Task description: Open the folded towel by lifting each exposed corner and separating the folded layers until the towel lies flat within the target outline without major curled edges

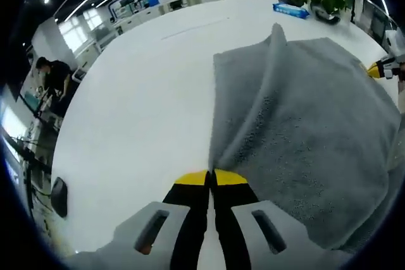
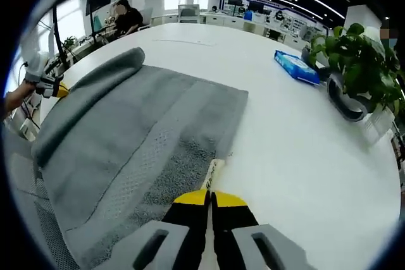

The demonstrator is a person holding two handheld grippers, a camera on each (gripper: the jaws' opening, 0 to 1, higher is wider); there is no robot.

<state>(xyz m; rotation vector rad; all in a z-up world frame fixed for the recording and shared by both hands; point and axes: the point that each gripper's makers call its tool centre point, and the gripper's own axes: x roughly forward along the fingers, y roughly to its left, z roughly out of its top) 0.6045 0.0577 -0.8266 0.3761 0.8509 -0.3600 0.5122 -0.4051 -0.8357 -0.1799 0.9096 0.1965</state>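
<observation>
Jaws of my left gripper (image 1: 212,178) are clenched on a corner of the towel (image 1: 304,131), the yellow tips pressed together with grey cloth pinched between them. In the right gripper view, my right gripper (image 2: 210,199) is likewise closed at a towel corner, where a small label (image 2: 213,172) lies just ahead of the tips; whether cloth is actually between the jaws I cannot tell.

The towel rests on the white table (image 1: 139,105). It is mostly spread, with one ridge rising from my left grip toward the far edge and a rolled fold along the side away from my right gripper. No target outline is visible.

Step in hand, as I judge it: tensioning two corners to flatten the last layer. The next move calls for drawing both corners apart and low, so the ridge and rolled edge settle flat before release.

Farther off stand a blue box (image 2: 296,67) and a potted plant (image 2: 354,55).
</observation>
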